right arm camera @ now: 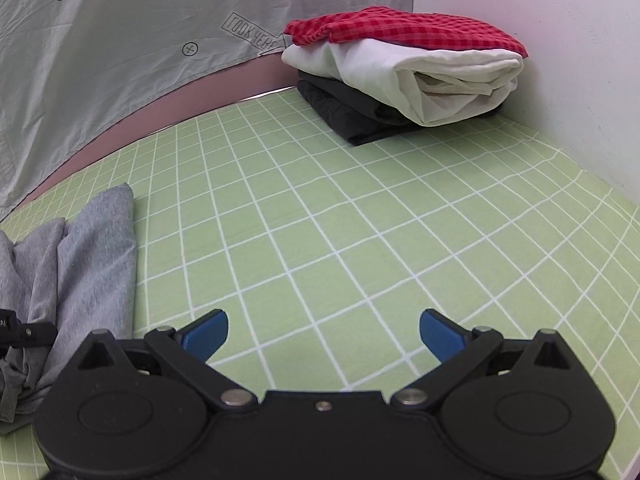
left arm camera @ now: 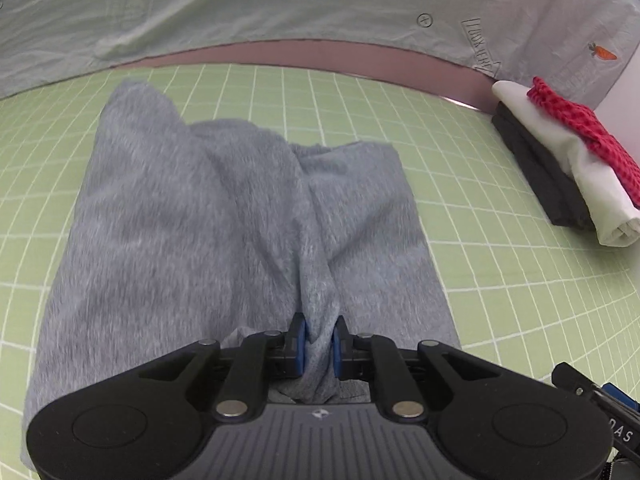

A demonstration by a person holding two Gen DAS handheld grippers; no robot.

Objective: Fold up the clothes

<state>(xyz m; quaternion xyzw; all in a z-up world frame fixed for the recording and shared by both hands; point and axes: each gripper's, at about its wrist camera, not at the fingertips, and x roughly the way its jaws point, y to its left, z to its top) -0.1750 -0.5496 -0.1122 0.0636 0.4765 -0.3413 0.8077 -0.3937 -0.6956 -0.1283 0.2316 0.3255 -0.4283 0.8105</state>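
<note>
Pinching grey garment (left arm camera: 224,216) — left claw (left arm camera: 319,336) (backdrop (right arm camera: 120,60) print: "LOOK HERE")

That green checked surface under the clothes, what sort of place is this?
Probably a bed in a bedroom: a green checked sheet, a pink headboard-like edge behind, and a folded clothes stack in the corner.

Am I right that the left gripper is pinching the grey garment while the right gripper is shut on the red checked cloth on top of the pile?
Not quite. The left gripper does pinch the grey garment, but the right gripper is open and holds nothing, as the right wrist view shows. It hovers over the green checked sheet, well short of the red checked cloth on the pile.
</note>
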